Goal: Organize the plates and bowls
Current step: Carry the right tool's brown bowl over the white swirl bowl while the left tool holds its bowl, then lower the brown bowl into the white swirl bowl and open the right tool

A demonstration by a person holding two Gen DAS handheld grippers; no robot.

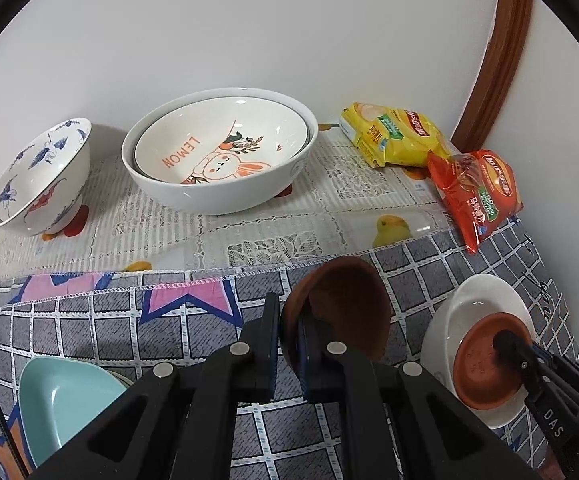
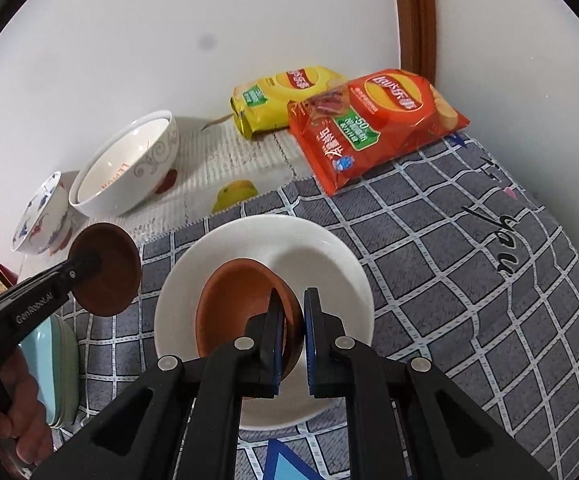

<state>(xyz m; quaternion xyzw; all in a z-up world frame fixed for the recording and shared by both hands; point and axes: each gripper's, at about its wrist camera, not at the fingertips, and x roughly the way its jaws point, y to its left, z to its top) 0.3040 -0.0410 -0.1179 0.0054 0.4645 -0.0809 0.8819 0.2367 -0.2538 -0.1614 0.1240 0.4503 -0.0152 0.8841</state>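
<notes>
My left gripper (image 1: 289, 312) is shut on the rim of a small brown saucer (image 1: 345, 304) and holds it tilted above the checked cloth; it also shows in the right wrist view (image 2: 107, 270). My right gripper (image 2: 291, 312) is shut on the rim of a second brown saucer (image 2: 241, 304) that rests inside a white plate (image 2: 329, 272). The same pair shows in the left wrist view, saucer (image 1: 485, 364) and plate (image 1: 473, 300). At the back stand nested white bowls, the inner one printed LEMON (image 1: 221, 148), and a blue-patterned bowl (image 1: 41, 176).
A yellow chip bag (image 1: 393, 136) and a red chip bag (image 1: 477, 196) lie at the back right by the wall. Stacked teal plates (image 1: 61, 400) sit at the near left. A wooden frame (image 1: 497, 56) runs up the wall.
</notes>
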